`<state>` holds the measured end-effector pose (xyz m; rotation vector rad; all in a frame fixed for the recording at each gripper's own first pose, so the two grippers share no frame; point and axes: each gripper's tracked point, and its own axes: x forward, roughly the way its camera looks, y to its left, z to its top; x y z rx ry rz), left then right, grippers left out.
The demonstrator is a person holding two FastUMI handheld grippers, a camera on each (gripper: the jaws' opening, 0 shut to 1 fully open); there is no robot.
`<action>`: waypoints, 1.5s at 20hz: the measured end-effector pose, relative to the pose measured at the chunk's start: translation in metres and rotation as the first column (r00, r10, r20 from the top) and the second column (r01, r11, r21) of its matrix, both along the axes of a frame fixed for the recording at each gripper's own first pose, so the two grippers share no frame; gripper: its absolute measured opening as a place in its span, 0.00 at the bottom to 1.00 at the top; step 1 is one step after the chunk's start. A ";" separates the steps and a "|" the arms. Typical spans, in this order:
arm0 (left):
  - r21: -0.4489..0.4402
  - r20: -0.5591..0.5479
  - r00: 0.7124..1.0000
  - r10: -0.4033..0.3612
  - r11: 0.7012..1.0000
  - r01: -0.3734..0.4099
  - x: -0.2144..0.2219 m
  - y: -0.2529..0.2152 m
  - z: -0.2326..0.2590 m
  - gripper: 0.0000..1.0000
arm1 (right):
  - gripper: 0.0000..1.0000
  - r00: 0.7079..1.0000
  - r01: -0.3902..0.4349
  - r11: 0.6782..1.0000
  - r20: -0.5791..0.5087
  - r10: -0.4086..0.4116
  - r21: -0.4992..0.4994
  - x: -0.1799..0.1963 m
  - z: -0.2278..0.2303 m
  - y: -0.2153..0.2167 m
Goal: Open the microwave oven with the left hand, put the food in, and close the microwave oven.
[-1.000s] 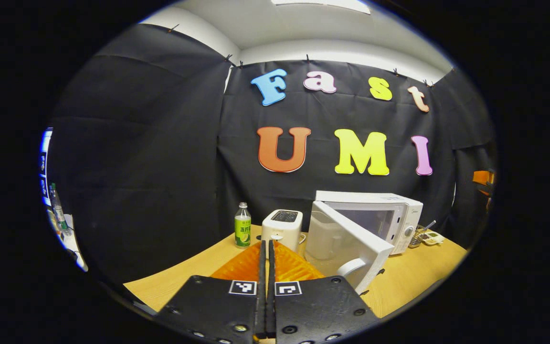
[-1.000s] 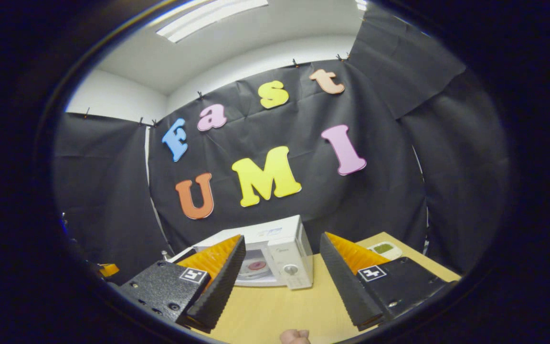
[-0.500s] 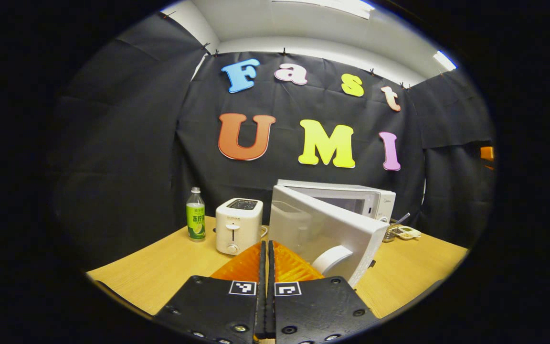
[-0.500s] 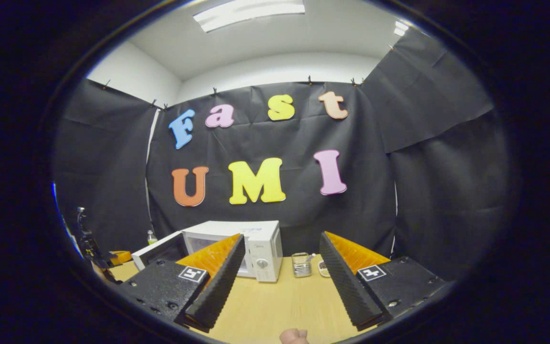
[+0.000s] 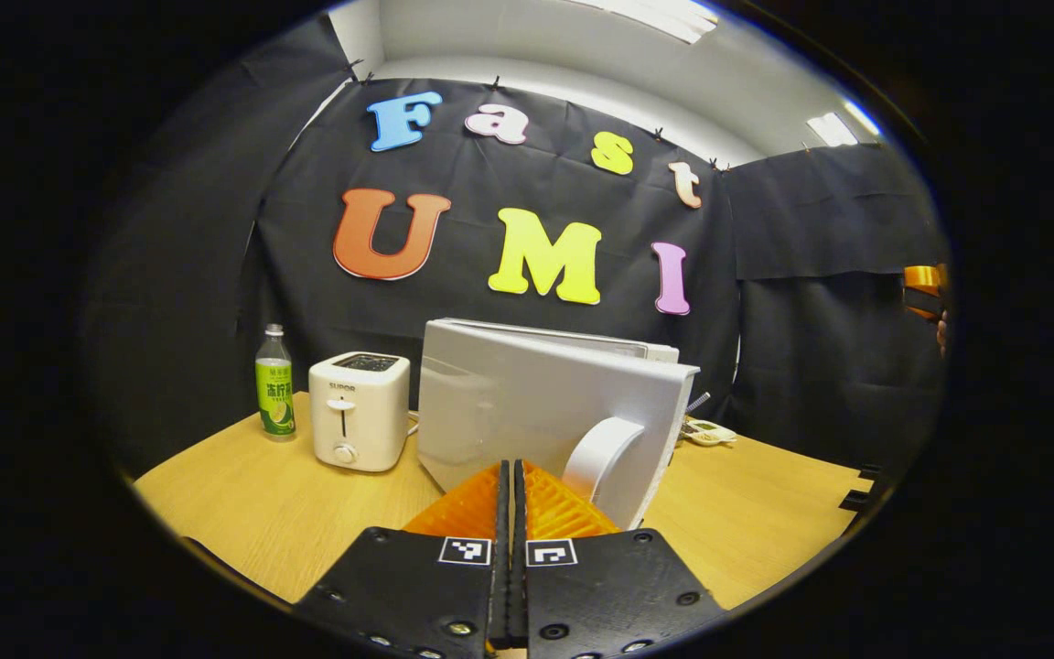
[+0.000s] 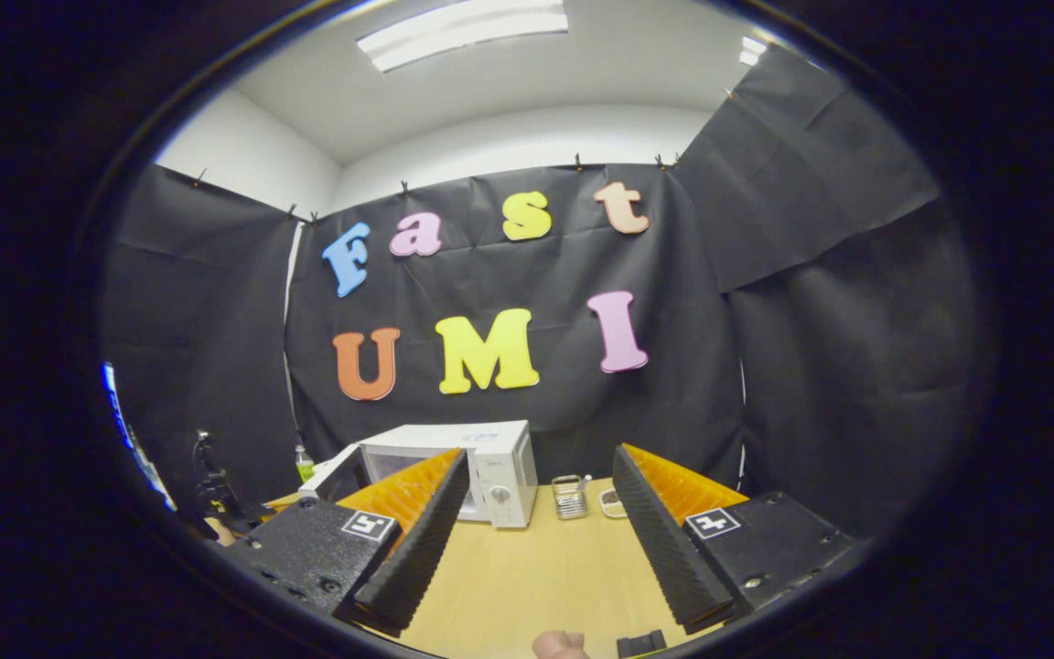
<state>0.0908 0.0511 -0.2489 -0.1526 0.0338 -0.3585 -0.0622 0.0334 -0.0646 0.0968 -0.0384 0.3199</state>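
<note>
1. Left gripper view showed the left gripper with its two fingers pressed together, no gap between them and nothing held; their tips stood just in front of the curved white handle on the white microwave oven's door.
2. That door stood swung open toward the camera, its outer face turned to the lens and hiding the oven's cavity.
3. Right gripper view showed the right gripper with its fingers spread wide apart, empty, above the light wooden table.
4. Far off in that view the white microwave oven sat at the back of the table, door ajar to its left; whether food lay inside could not be told.
5. Left of the oven in the left gripper view stood a white two-slot toaster marked "SUPOR", and farther left a clear bottle with a green label.
6. Right of the oven in the right gripper view were a small clear container and a small dish, too small to make out.
7. At the near edge there, a fingertip showed.
</note>
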 end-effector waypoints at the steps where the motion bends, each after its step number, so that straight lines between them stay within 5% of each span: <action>1: -0.003 -0.005 1.000 -0.009 1.000 0.009 0.001 -0.008 -0.001 0.15 | 0.90 1.000 0.001 1.000 0.005 -0.001 -0.004 -0.003 0.001 -0.002; 2: -0.002 -0.022 1.000 -0.020 1.000 0.020 0.004 -0.014 -0.005 0.00 | 0.90 1.000 0.002 1.000 0.010 -0.001 -0.005 -0.006 0.002 -0.006; 4: -0.009 -0.041 0.998 -0.041 0.999 0.040 0.010 -0.026 -0.012 0.00 | 0.90 1.000 0.008 1.000 0.017 -0.008 -0.002 -0.011 0.005 -0.012; 5: -0.011 -0.041 0.998 -0.048 0.999 0.048 0.012 -0.032 -0.013 0.00 | 1.00 1.000 0.010 1.000 0.019 -0.010 0.002 -0.014 0.006 -0.015; 20: 0.045 -0.089 0.991 -0.096 0.994 0.100 0.074 -0.111 -0.020 0.00 | 1.00 0.996 0.084 0.996 0.007 -0.084 0.038 -0.020 0.000 -0.084; 25: 0.124 -0.090 0.995 -0.044 0.991 0.055 0.104 -0.139 -0.019 0.00 | 1.00 0.996 0.083 0.996 -0.016 -0.083 0.038 -0.011 -0.007 -0.087; 26: 0.141 -0.078 0.996 -0.035 0.989 0.045 0.109 -0.147 -0.017 0.15 | 1.00 0.997 0.080 0.996 -0.023 -0.079 0.049 -0.008 -0.008 -0.085; 27: 0.151 -0.071 0.997 -0.030 0.988 0.041 0.115 -0.156 -0.016 0.00 | 1.00 0.997 0.067 0.996 -0.027 -0.066 0.058 -0.007 -0.009 -0.083; 30: 0.153 -0.065 0.998 0.015 0.988 -0.005 0.136 -0.173 -0.013 0.00 | 1.00 0.999 0.022 0.998 -0.040 -0.020 0.053 0.002 -0.015 -0.071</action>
